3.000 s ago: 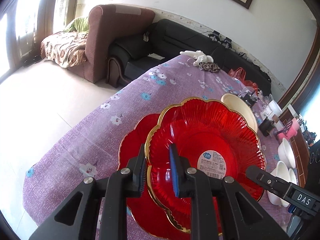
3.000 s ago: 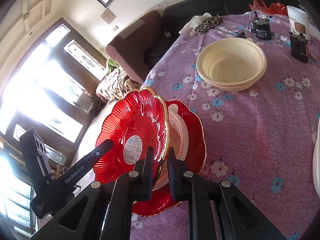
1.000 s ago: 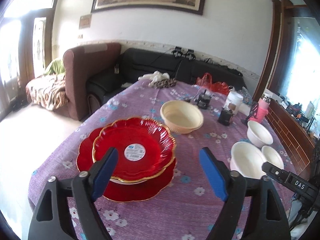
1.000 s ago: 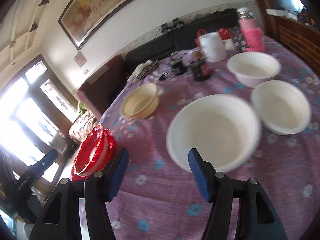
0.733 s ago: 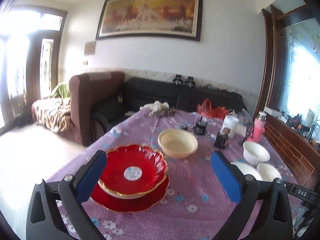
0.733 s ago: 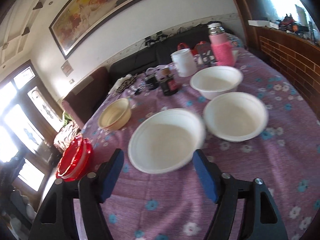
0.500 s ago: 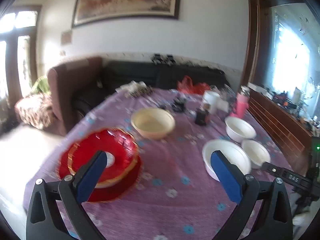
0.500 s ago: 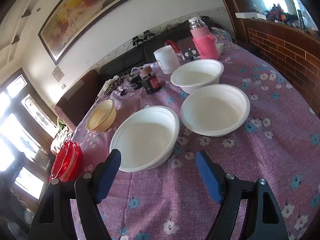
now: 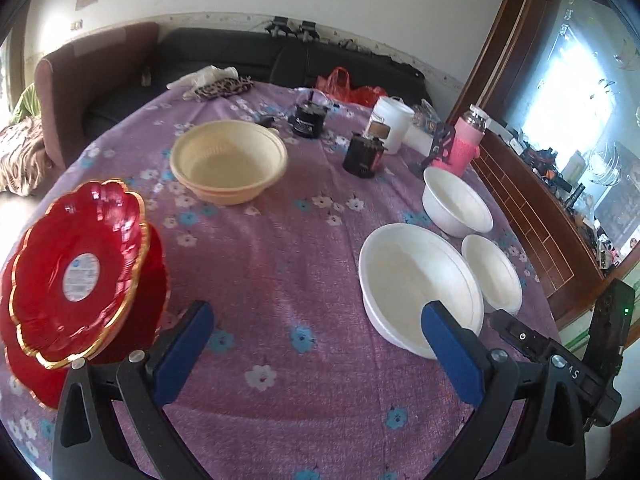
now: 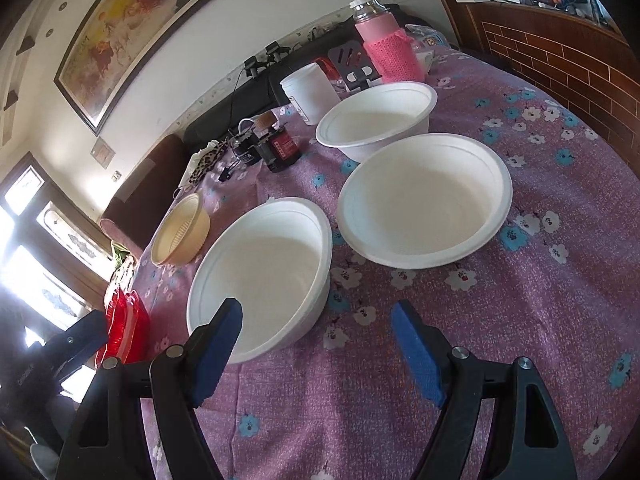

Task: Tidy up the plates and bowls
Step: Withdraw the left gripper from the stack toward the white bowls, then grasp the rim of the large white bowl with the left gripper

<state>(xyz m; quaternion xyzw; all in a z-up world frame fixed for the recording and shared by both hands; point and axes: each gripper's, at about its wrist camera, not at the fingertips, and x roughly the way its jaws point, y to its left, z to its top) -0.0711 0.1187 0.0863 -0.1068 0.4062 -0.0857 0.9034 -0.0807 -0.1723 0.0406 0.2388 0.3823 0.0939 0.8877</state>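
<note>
Right wrist view: the large white bowl sits on the purple surface, its near rim partly hidden behind the right tongs, wide and empty. Left of it, the red plates are mostly hidden. Left tongs gape wide, empty.

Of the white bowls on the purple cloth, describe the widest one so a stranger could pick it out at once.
On the purple flowered tablecloth, opposite the red plates, three white bowls cluster near the pink bottle. The widest white bowl is the nearest to the cameras. It is broader than the small bowl beside it and the deep bowl behind.
</note>
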